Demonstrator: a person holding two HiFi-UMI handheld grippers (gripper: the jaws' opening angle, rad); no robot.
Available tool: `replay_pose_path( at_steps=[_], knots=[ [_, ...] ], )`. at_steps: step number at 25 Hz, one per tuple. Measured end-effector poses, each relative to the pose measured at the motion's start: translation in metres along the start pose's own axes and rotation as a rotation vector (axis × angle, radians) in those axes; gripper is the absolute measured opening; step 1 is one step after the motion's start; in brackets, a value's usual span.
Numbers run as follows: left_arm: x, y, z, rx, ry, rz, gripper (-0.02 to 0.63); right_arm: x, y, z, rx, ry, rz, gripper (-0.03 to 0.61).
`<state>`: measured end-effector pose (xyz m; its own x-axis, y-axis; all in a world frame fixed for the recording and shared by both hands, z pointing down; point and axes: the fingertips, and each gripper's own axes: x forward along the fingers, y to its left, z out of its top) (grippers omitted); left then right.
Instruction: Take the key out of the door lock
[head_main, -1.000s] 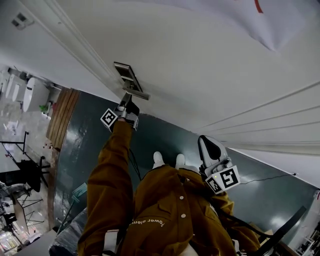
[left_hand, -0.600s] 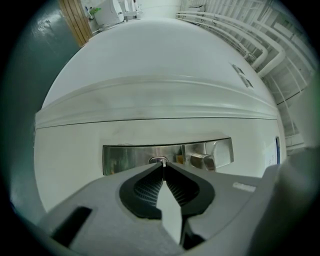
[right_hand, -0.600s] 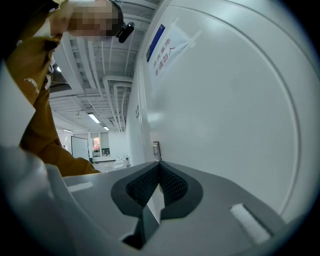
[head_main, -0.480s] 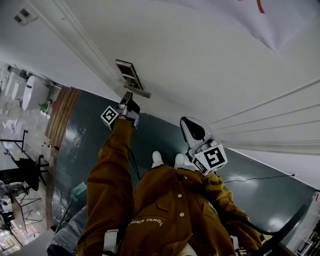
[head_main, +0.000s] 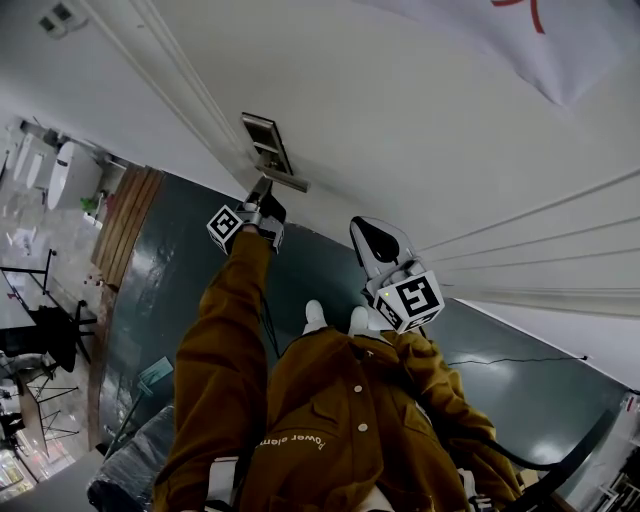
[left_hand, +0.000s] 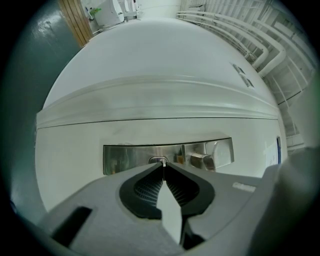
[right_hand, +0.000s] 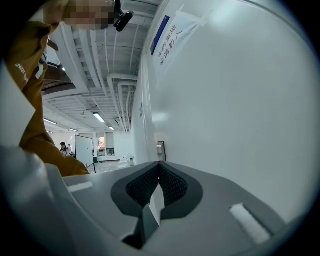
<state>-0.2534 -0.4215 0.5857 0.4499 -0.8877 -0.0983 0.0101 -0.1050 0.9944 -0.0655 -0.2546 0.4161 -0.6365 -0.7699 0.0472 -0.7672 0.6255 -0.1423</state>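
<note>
A steel lock plate (head_main: 263, 137) (left_hand: 120, 158) with a lever handle (head_main: 287, 182) sits on the white door (head_main: 420, 120). The key (left_hand: 159, 160) shows only as a small metal head at the plate's middle. In the left gripper view, my left gripper (left_hand: 162, 164) (head_main: 262, 192) is pressed up to the plate, its jaws shut on that key head. My right gripper (head_main: 365, 232) (right_hand: 159, 164) hangs in the air to the right of the lock, close to the door face, jaws shut on nothing.
A paper notice (head_main: 560, 40) (right_hand: 170, 35) hangs on the door, up and to the right. Raised mouldings (head_main: 540, 265) cross the door on the right. My white shoes (head_main: 316, 318) stand on dark green floor (head_main: 160, 300). An open room with furniture (head_main: 40, 190) lies to the left.
My right gripper has moved up and to the left, nearer the lock and the left gripper. The left gripper has stayed at the lock plate.
</note>
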Motion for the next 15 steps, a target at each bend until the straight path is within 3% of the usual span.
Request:
replay_pose_path(
  at_steps=[7, 15],
  knots=[
    [-0.018, -0.012, -0.006, 0.015, 0.02, -0.011, 0.02, -0.001, 0.001, -0.006, 0.011, 0.012, 0.003, 0.005],
    [-0.069, -0.047, -0.032, 0.119, 0.065, -0.029, 0.02, 0.007, 0.009, -0.011, 0.027, 0.016, 0.034, 0.005]
  ],
)
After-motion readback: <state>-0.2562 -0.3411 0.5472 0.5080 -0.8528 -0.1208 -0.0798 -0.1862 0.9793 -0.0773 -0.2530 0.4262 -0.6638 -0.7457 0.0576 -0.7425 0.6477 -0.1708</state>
